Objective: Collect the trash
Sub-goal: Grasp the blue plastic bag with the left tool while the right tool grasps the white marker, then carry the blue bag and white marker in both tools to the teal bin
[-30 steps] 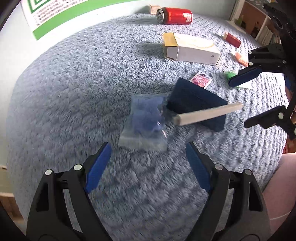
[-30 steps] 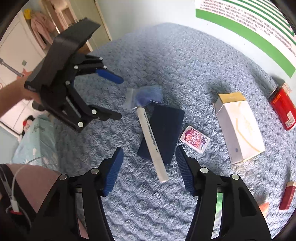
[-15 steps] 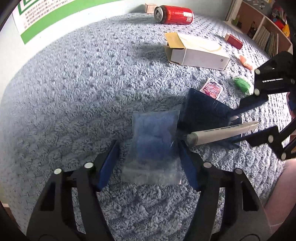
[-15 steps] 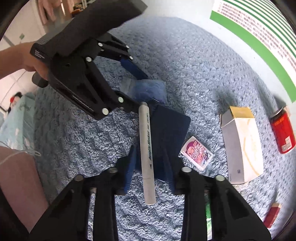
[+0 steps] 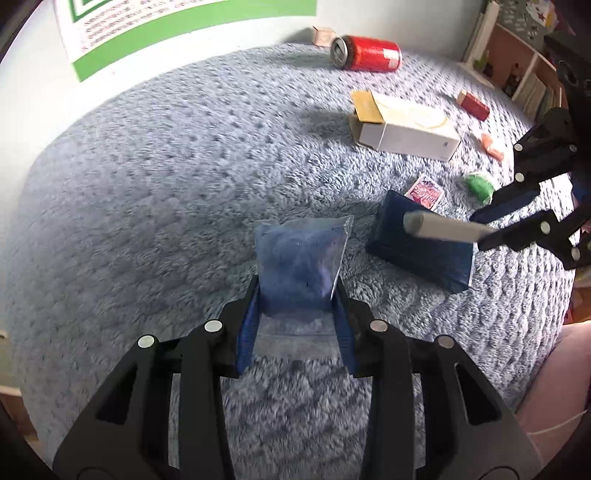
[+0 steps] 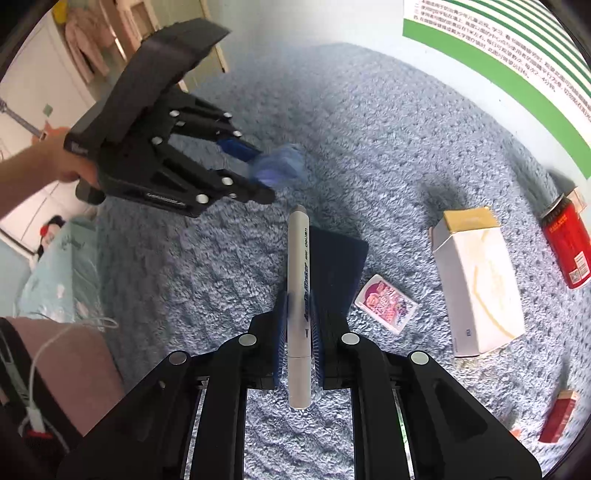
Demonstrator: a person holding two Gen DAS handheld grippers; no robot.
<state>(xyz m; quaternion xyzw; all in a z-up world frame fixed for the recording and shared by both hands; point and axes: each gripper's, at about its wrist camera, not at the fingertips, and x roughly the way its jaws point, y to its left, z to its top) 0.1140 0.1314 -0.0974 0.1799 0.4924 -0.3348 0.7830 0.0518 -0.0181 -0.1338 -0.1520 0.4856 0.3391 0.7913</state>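
Left tool (image 5: 295,314): jaws have just been closing, blue pads now pressed on both side edges of the clear plastic bag (image 5: 301,258). Bag's far end points away from the tool, toward the wall poster (image 5: 184,29); blue stuff inside, blurred.

Right tool (image 6: 298,325): clamped on the white marker (image 6: 298,295) near its lower half. Marker's long axis runs straight along the fingers, grey tip away from the tool, butt end poking back between the jaws. It looks raised off the blue carpet (image 6: 369,147).

Landmark = dark blue pouch (image 6: 338,266), flat on the carpet:
- marker hangs over its left edge in the right wrist view
- bag just beyond it, toward the left tool
- pink card (image 6: 386,304) just beside its right corner
- white carton (image 6: 476,280), tan flap open, further right, well apart
- red can (image 6: 565,247) on its side past the carton, near the wall
- small red box (image 6: 559,415) near the carpet edge, an orange scrap next to it
- green wad (image 5: 479,184) near the card in the left wrist view

In the way: the two tools sit near each other over the pouch. Open carpet left of the pouch and up to the wall. Person's leg (image 6: 62,369) with a white cable at lower left; shelf with books (image 5: 524,74) beyond the right carpet edge.
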